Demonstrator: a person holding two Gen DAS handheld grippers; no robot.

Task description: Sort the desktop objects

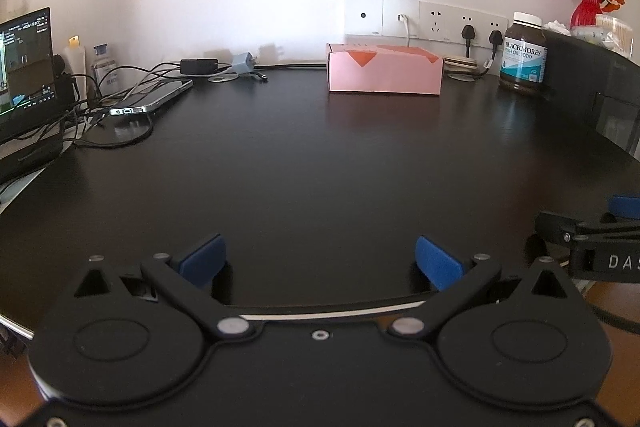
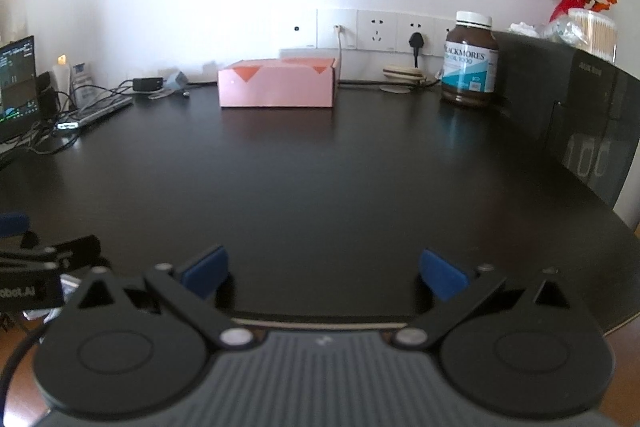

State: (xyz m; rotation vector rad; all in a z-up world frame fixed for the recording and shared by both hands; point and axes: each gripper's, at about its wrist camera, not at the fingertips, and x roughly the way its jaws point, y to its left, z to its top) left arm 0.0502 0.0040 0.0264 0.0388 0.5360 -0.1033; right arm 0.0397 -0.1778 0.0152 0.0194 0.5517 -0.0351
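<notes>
Left wrist view: left gripper (image 1: 320,261) low at the desk's (image 1: 304,163) near edge, jaws spread wide, gripping nothing. Right gripper (image 2: 324,273) likewise gaping, empty. Pink box (image 1: 385,68) at 12 o'clock by the wall, Blackmores fish oil bottle (image 1: 524,53) at 2 o'clock.

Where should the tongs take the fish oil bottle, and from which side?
Probably the brown bottle body at the label, right tongs coming from the front, fingers either side. It stands upright; a black box crowds its right side and the wall is behind, while the white cap looks narrower.
</notes>
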